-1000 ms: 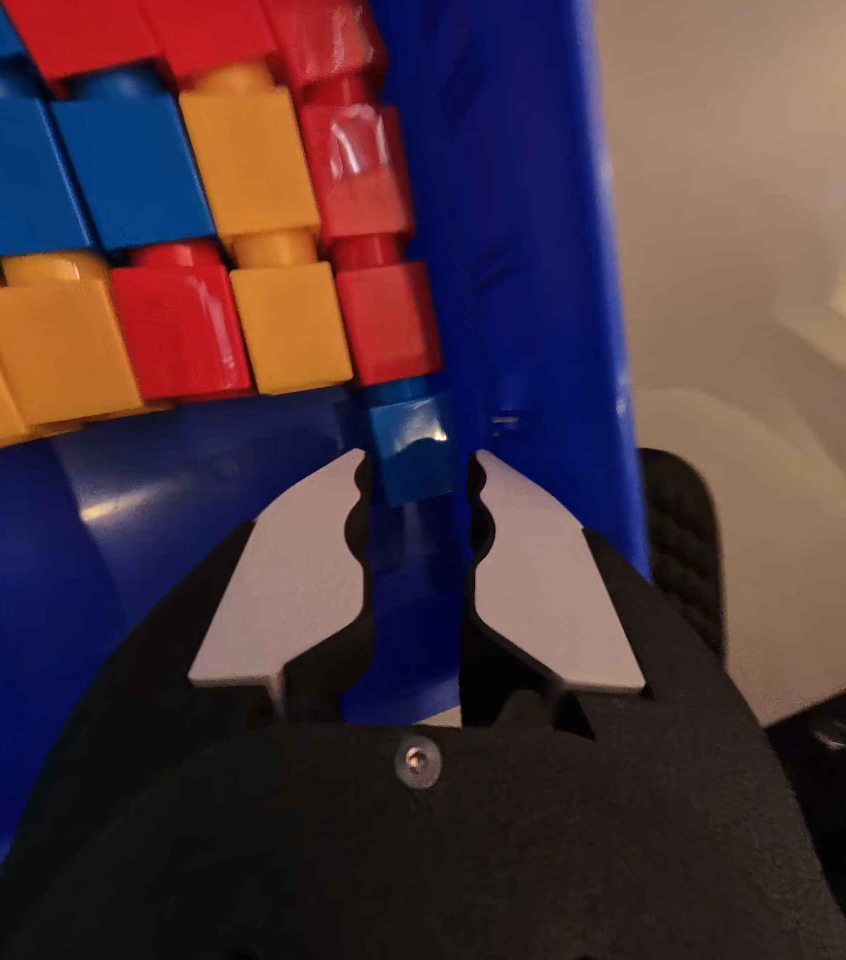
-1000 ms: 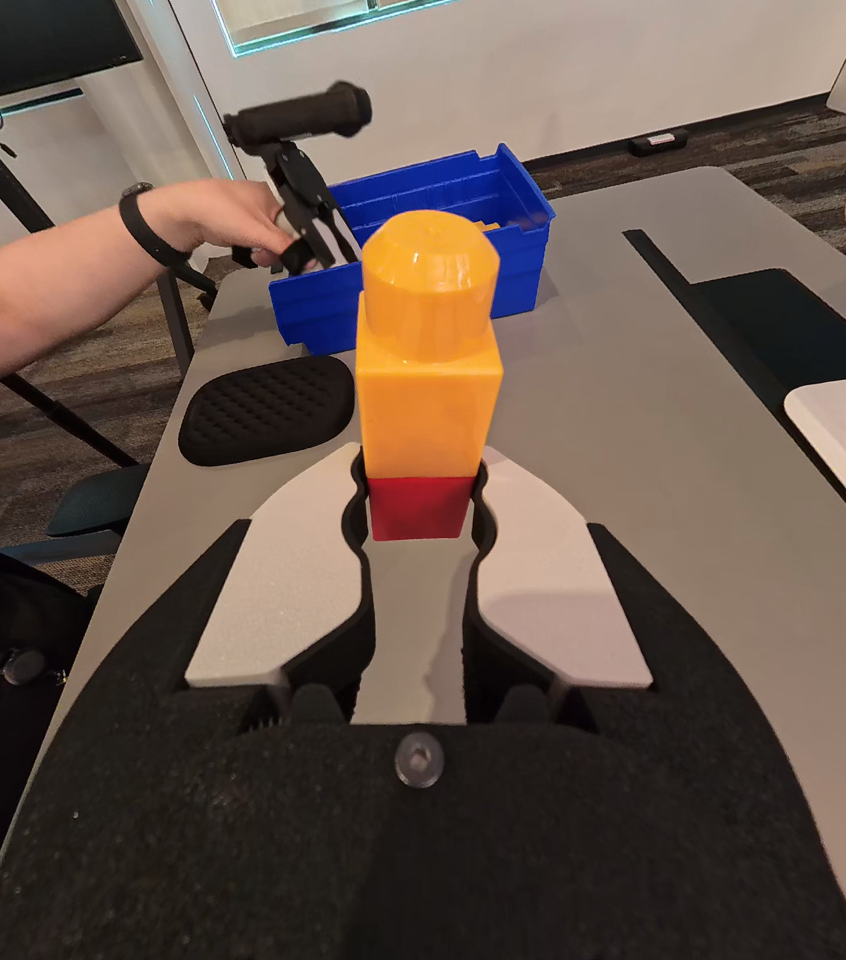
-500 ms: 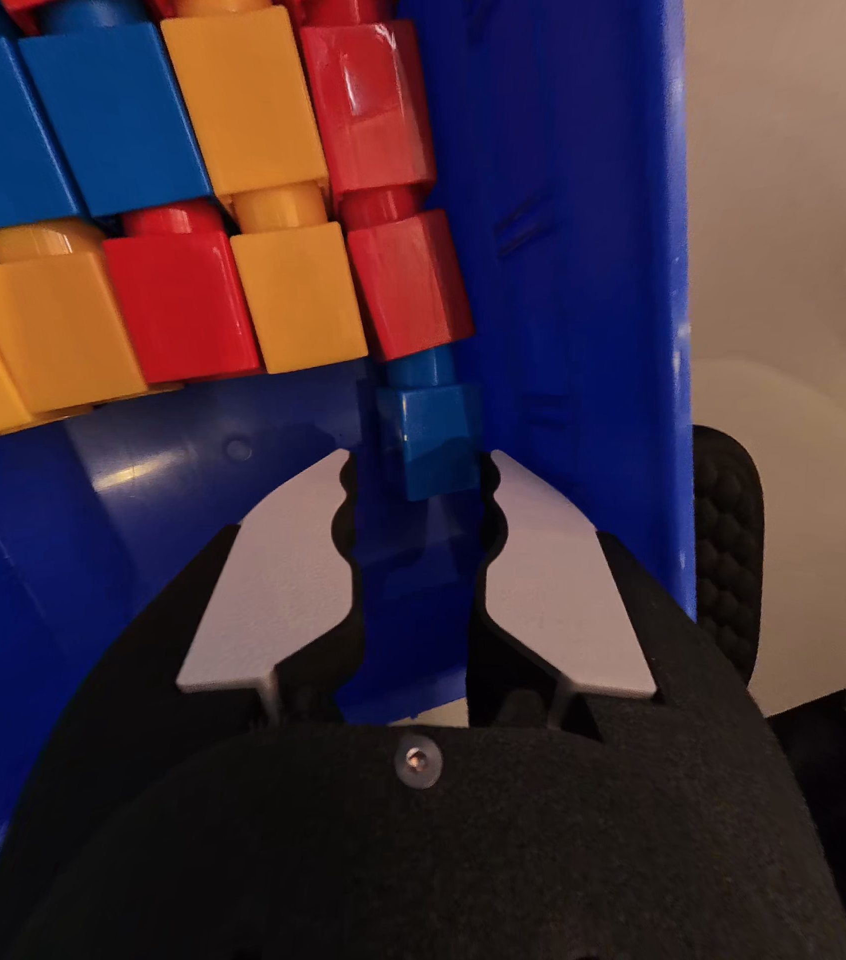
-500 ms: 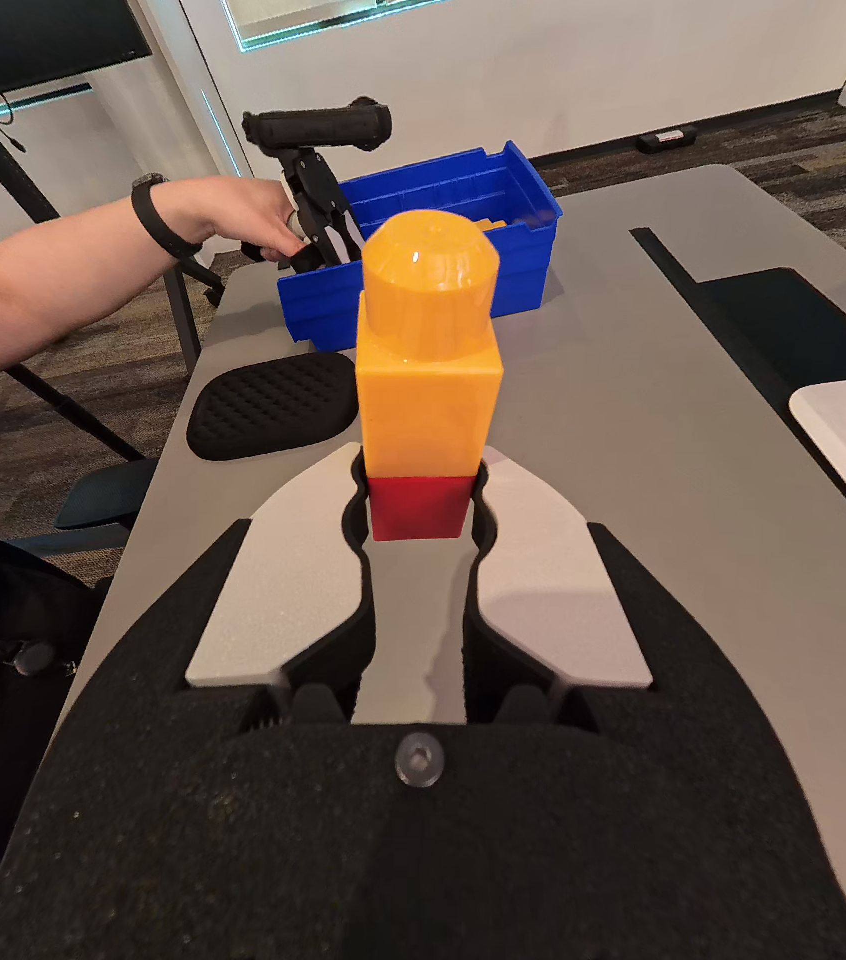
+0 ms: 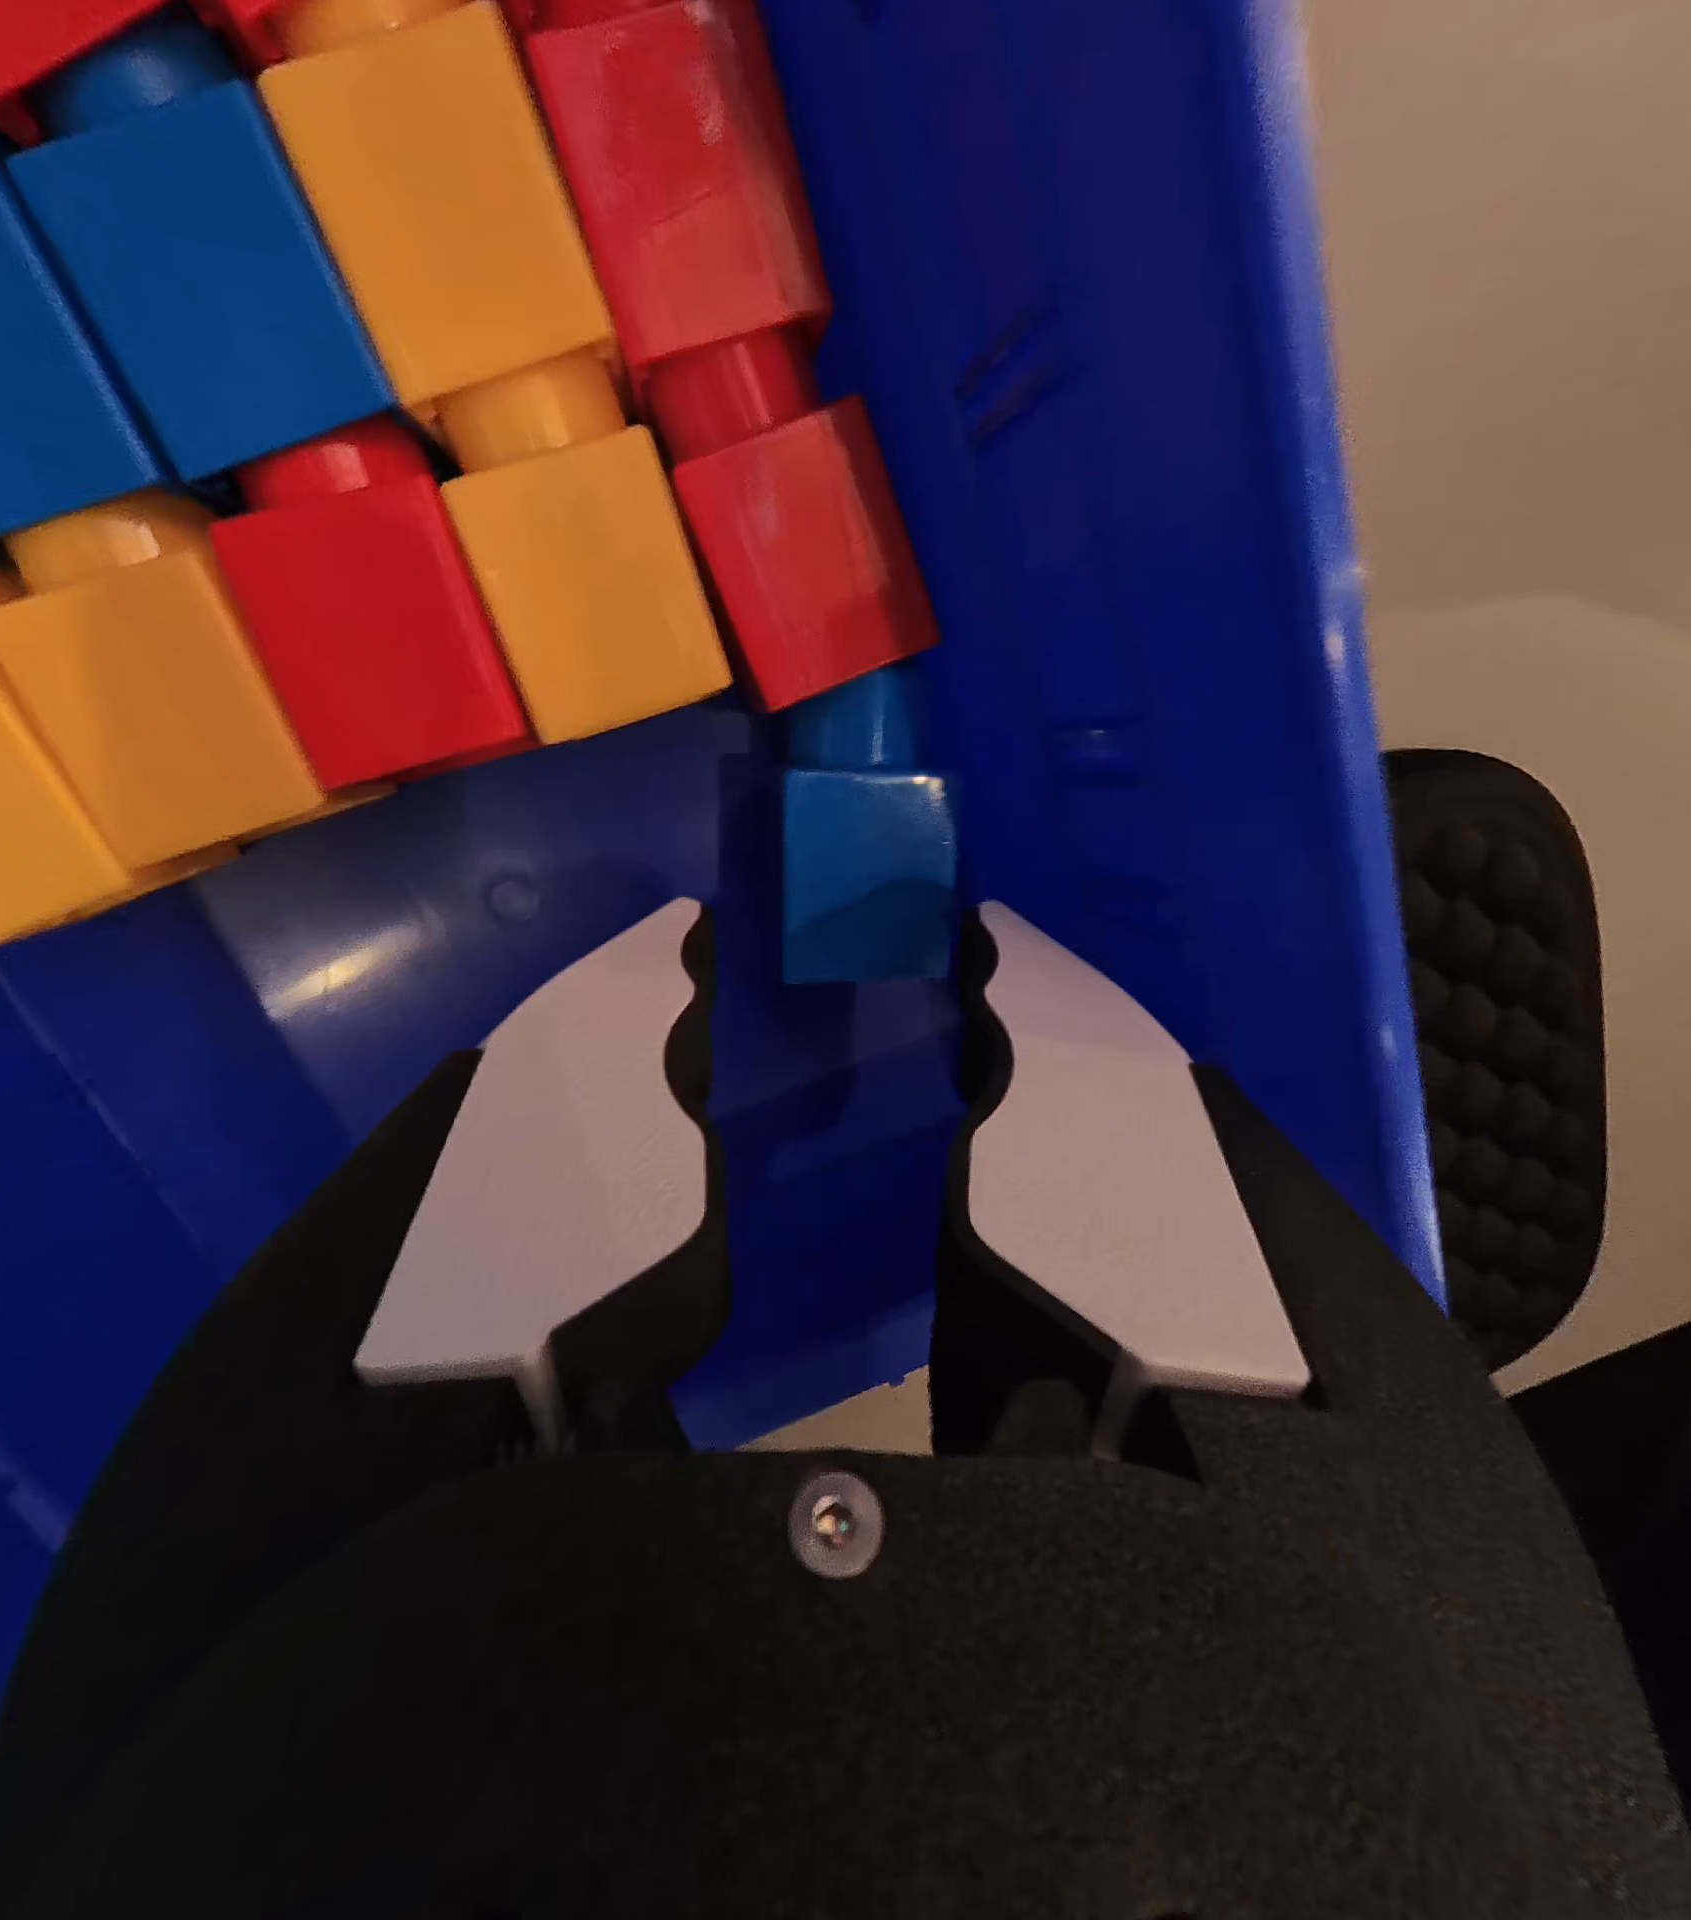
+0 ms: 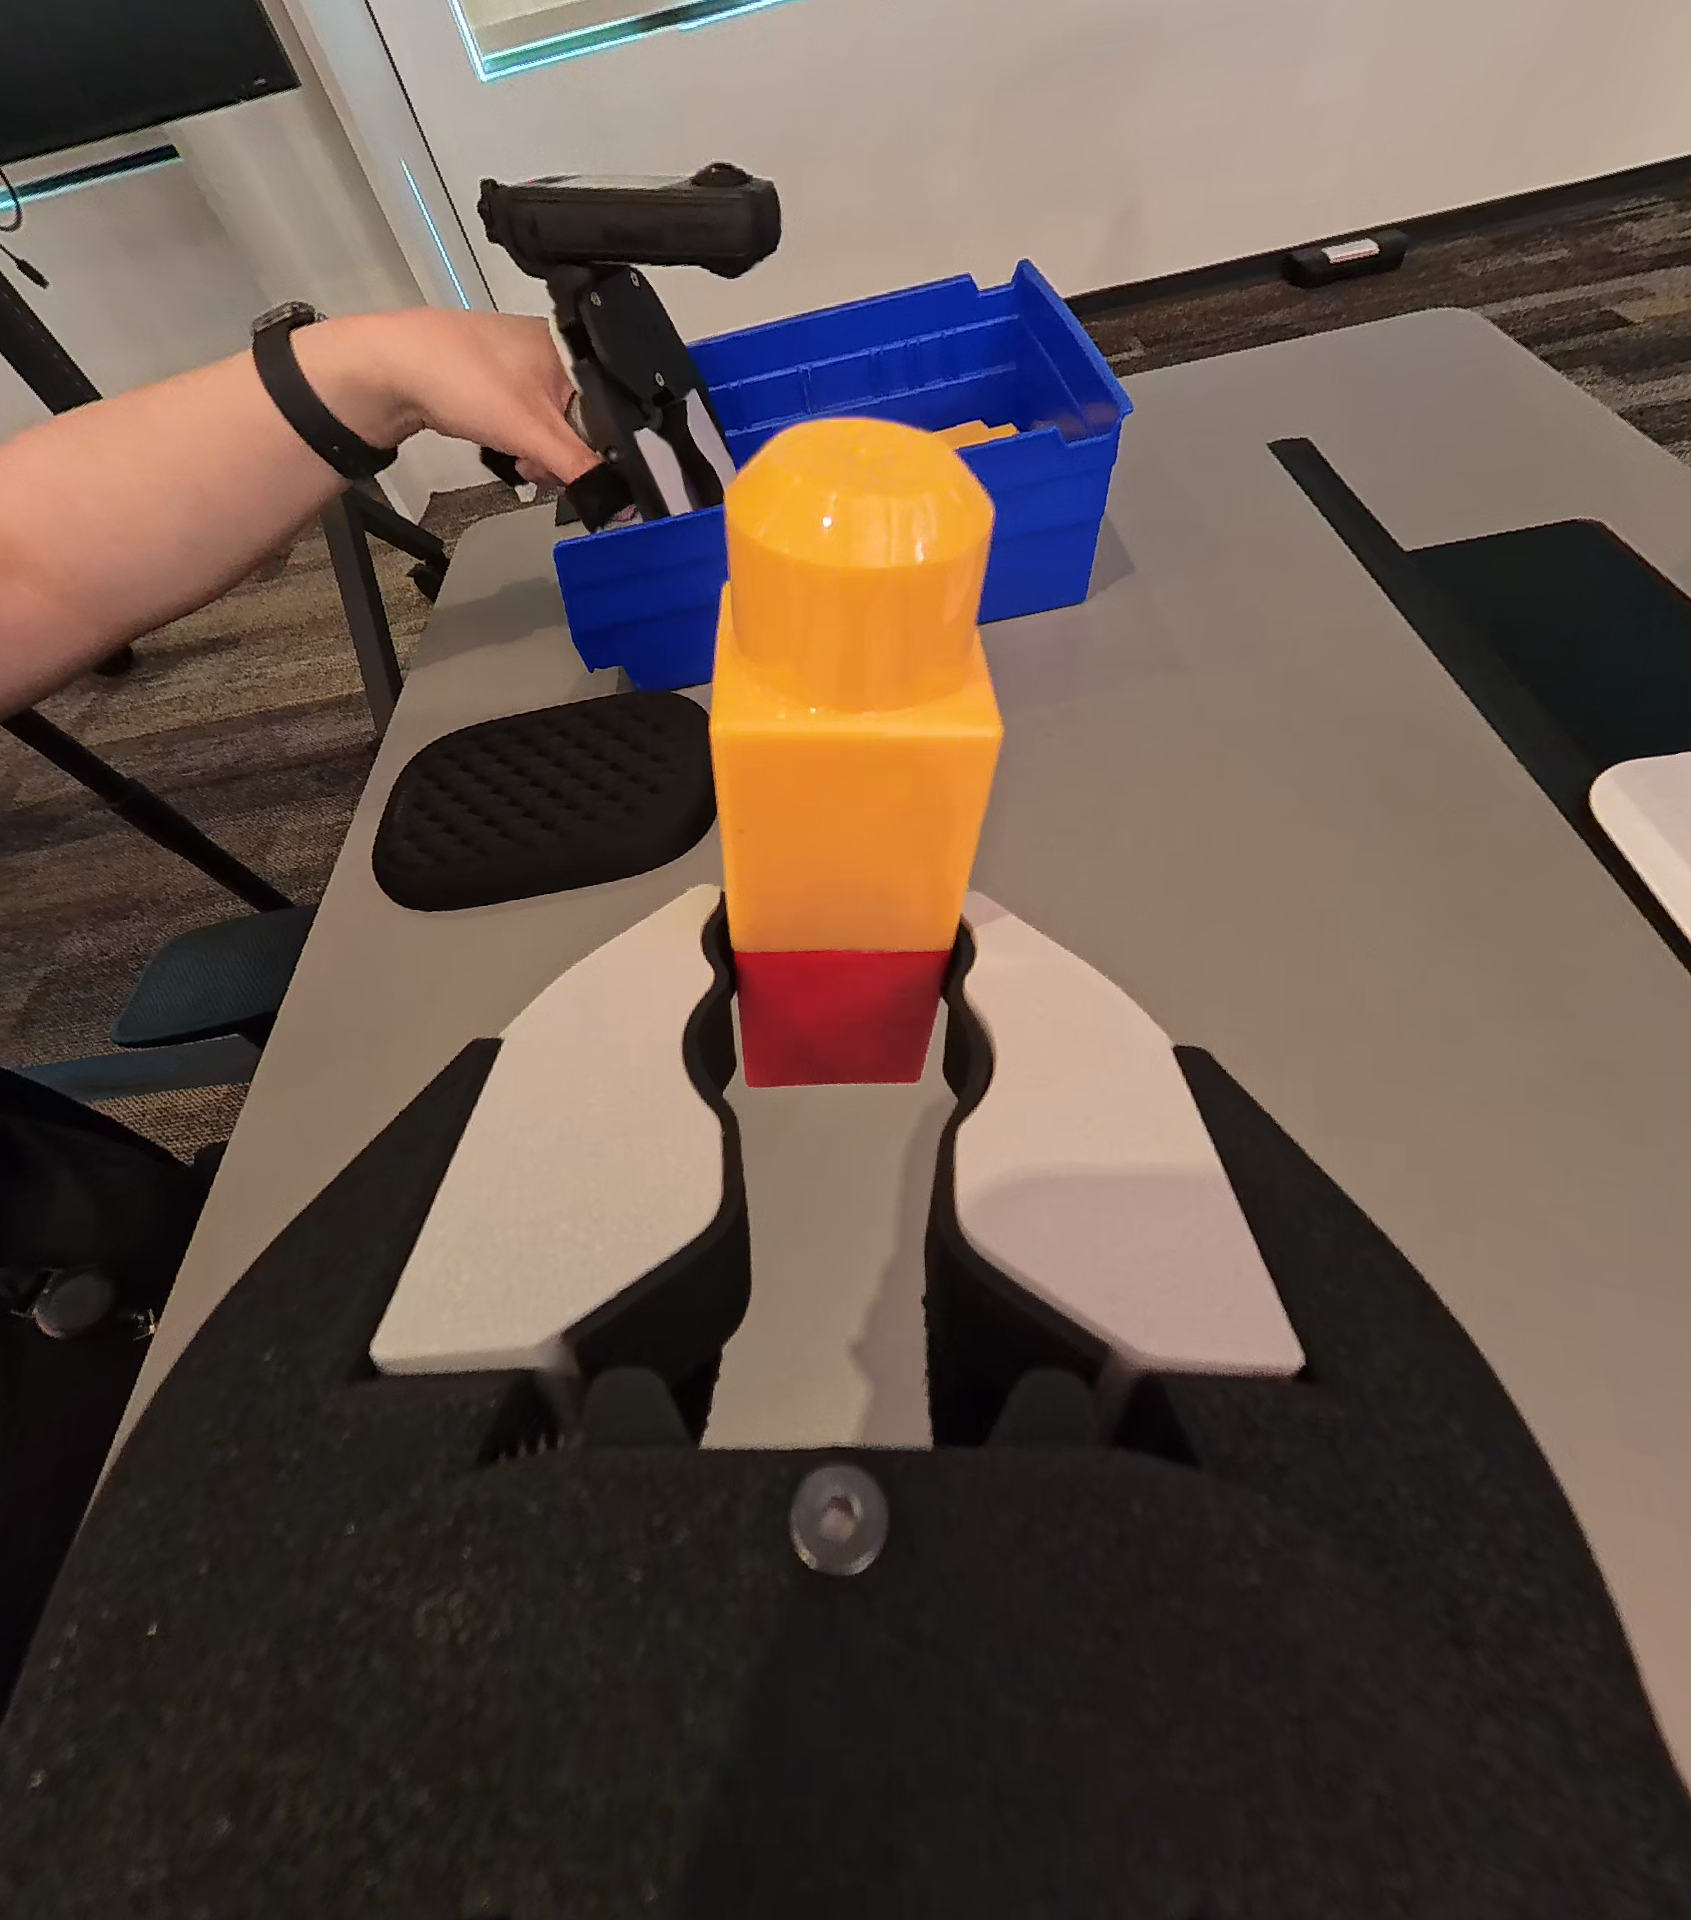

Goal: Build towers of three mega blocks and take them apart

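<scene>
— Standing mid-frame on the grey tabletop (image 6: 1288, 935), the red block (image 6: 836, 1013) carries a yellow block (image 6: 856, 800); the right claw (image 6: 836, 997) pinches the red one.

— And the left claw (image 5: 836, 940)?

— Spread, flanking a small blue block (image 5: 867, 873) inside the blue bin (image 5: 1111, 520).

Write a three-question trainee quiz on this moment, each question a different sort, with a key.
1. True or false: the right gripper is shut on the red block under the yellow block.
2. The left gripper reaches for which block? A red, B blue, C yellow.
3. Fill in: the blue block lies in the blue ____.

Key: 1 true; 2 B; 3 bin.
</scene>
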`<move>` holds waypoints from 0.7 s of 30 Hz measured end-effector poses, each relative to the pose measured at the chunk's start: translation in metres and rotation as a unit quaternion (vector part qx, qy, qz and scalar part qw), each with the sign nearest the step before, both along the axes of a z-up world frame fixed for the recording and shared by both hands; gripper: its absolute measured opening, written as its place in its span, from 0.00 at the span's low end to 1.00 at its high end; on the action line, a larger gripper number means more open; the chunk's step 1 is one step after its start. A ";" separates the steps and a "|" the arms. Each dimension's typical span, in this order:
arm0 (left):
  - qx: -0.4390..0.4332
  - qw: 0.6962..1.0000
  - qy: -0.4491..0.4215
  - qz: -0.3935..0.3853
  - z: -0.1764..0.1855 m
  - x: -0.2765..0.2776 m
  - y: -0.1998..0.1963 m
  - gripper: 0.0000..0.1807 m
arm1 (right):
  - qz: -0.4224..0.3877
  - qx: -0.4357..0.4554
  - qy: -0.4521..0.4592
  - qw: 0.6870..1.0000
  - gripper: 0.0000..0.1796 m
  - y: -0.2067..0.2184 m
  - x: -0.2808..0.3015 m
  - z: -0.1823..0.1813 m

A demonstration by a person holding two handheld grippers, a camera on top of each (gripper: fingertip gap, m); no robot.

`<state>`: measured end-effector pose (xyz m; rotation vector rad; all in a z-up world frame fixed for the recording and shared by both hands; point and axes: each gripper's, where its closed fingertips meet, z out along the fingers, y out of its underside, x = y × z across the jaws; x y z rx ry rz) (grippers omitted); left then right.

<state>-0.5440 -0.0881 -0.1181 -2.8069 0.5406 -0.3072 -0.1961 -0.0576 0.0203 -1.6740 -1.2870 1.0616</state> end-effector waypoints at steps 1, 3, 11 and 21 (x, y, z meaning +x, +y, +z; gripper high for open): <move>0.001 1.000 -0.012 -0.012 0.001 0.005 0.000 0.25 | 0.000 0.000 -0.002 1.000 0.20 0.000 0.000 -0.001; 0.007 0.999 -0.003 -0.032 0.000 0.006 0.001 0.25 | 0.002 -0.002 -0.005 1.000 0.20 0.000 -0.001 -0.002; -0.014 0.995 0.082 -0.059 -0.017 -0.001 0.004 0.25 | 0.005 -0.003 -0.011 1.000 0.20 0.000 -0.001 -0.005; -0.025 0.995 0.073 -0.063 -0.022 0.001 0.005 0.20 | 0.008 0.003 -0.011 1.000 0.20 0.000 -0.001 -0.004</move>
